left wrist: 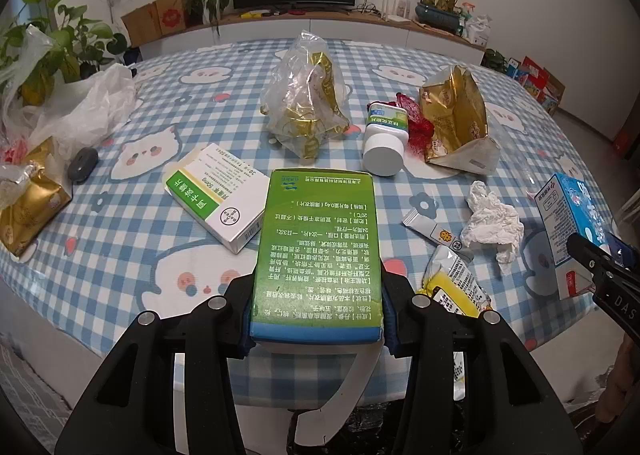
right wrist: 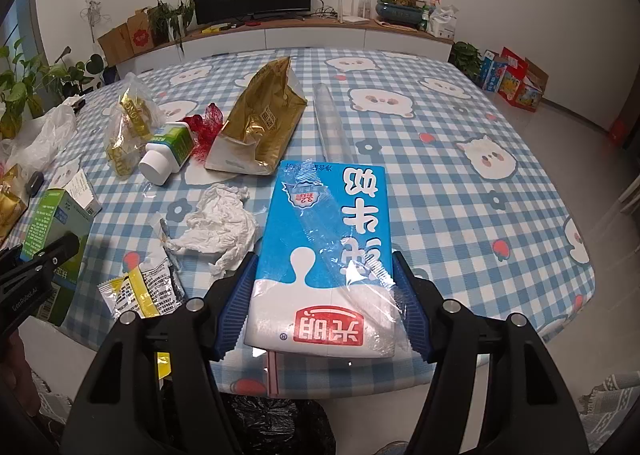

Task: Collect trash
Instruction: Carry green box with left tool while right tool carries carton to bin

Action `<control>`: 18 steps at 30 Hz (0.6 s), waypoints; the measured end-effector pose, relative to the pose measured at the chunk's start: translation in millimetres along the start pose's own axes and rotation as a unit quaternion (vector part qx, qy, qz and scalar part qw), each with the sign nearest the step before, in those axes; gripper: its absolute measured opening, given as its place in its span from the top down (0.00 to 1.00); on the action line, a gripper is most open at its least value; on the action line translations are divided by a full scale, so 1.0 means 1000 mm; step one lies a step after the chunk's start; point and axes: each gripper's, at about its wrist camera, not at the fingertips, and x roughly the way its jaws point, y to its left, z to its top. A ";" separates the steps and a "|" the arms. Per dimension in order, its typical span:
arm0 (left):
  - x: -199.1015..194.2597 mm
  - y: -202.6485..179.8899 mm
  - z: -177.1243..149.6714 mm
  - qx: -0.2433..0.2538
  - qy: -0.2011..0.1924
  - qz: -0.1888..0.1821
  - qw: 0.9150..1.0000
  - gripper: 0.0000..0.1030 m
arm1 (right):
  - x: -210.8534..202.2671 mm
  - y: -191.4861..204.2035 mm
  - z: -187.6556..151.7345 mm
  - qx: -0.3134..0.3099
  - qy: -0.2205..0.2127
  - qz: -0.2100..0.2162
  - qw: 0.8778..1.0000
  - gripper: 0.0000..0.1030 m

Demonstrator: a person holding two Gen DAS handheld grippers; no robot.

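My left gripper [left wrist: 316,295] is shut on a green medicine box [left wrist: 316,231], lifted above the checked tablecloth [left wrist: 120,255]. My right gripper [right wrist: 324,295] is shut on a blue and white milk carton [right wrist: 328,223] with loose clear film on it, also off the table. In each view the other gripper shows at the side: the right gripper [left wrist: 600,267] with the carton [left wrist: 568,215], and the left gripper [right wrist: 40,263] with the green box [right wrist: 52,223]. Still on the table lie a crumpled tissue [right wrist: 224,223], a white pill bottle [right wrist: 166,153] and a yellow sachet [right wrist: 140,291].
Also on the table are a gold bag [right wrist: 260,115], a clear bag of gold wrappers [left wrist: 308,95], a white and green box [left wrist: 216,195], a stick sachet [left wrist: 436,231] and a white plastic bag [left wrist: 80,103]. Black plastic [right wrist: 272,423] shows below the table's near edge.
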 end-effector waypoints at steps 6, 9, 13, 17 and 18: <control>-0.024 0.001 -0.014 -0.001 -0.008 -0.002 1.000 0.56 | -0.026 0.000 -0.005 -0.001 -0.016 0.008 1.000 0.39; -0.037 0.002 -0.024 -0.001 -0.009 -0.002 1.000 0.56 | -0.040 0.002 -0.010 -0.004 -0.023 0.013 1.000 0.39; -0.055 0.003 -0.034 -0.006 -0.014 -0.003 1.000 0.56 | -0.061 0.005 -0.017 -0.006 -0.034 0.021 0.999 0.39; -0.076 0.002 -0.046 -0.007 -0.026 -0.002 1.000 0.56 | -0.084 0.012 -0.026 -0.011 -0.046 0.031 0.998 0.39; -0.081 0.003 -0.050 -0.007 -0.028 -0.001 1.000 0.56 | -0.088 0.014 -0.029 -0.012 -0.047 0.035 0.998 0.39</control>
